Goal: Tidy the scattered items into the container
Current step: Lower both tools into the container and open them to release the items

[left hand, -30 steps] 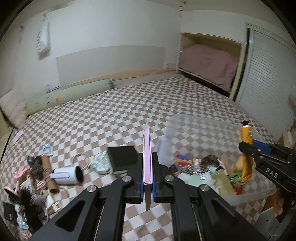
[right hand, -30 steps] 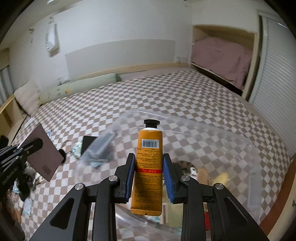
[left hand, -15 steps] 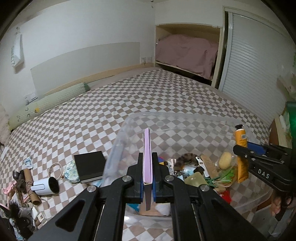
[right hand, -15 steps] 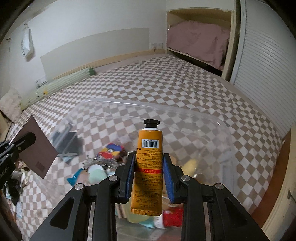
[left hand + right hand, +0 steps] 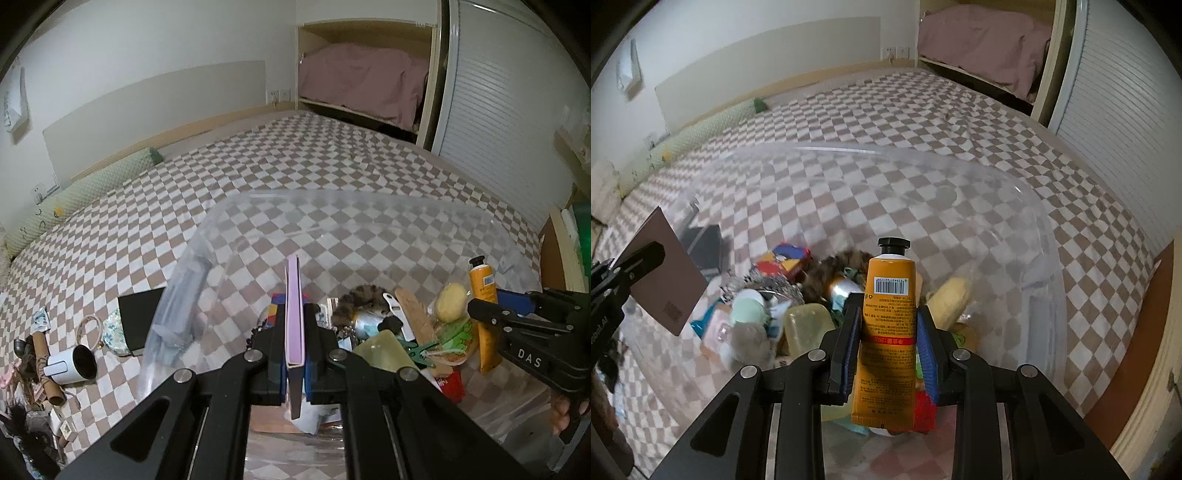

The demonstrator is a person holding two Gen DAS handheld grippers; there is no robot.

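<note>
Clamping pink notebook (image 5: 294, 314) edge-on, left jaws; right jaws pinch orange tube (image 5: 889, 325).

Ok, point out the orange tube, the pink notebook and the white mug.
orange tube (image 5: 888, 325), right wrist view, on its printed body below the barcode.
pink notebook (image 5: 294, 314), left wrist view, on its pink edge above the fingers.
white mug (image 5: 70, 367), left wrist view, on its white side.
</note>
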